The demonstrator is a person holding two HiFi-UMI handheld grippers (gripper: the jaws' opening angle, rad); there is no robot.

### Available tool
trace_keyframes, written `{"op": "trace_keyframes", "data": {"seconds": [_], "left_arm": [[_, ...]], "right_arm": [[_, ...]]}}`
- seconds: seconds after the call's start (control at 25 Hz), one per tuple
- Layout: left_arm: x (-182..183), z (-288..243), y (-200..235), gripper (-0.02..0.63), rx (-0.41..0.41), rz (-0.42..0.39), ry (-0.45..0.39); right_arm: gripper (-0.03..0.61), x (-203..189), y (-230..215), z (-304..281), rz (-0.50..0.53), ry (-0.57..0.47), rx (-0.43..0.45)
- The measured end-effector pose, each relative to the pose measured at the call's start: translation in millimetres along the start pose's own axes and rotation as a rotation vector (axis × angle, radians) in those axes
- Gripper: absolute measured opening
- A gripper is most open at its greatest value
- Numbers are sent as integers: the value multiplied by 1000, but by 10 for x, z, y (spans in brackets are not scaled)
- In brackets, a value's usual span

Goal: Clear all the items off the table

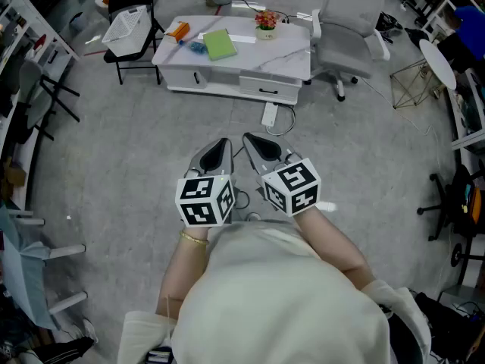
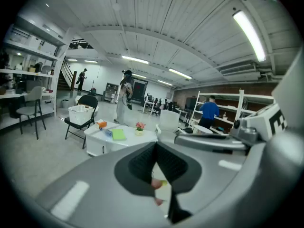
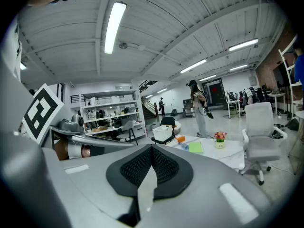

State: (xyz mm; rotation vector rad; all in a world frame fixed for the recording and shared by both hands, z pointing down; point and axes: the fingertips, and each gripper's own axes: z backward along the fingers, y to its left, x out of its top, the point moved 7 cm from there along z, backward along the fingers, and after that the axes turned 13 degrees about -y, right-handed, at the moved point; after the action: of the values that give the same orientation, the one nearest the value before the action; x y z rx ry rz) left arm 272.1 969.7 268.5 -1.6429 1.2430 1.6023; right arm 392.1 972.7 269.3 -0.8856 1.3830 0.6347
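- On the white marble-look low table, a flat green notebook and a potted pink flower are laid.
- Well apart from it, the left gripper and the right gripper are held with jaws pressed together.

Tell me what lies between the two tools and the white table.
In the head view it is mostly bare grey floor, with a white power strip and its cable just in front of the table.

White low table, green notebook, orange box, potted flowers, perhaps a blue bottle.
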Motion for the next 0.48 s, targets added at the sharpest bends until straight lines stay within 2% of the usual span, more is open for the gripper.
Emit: {"op": "trace_keyframes", "data": {"seconds": [0.2, 0.48], "left_arm": [[49, -27, 8, 9, 2, -34, -8], [85, -38, 49, 9, 3, -61, -18]], "right_arm": [[-3, 23, 18, -51, 5, -14, 18], [-2, 17, 25, -78, -75, -42, 41]]}}
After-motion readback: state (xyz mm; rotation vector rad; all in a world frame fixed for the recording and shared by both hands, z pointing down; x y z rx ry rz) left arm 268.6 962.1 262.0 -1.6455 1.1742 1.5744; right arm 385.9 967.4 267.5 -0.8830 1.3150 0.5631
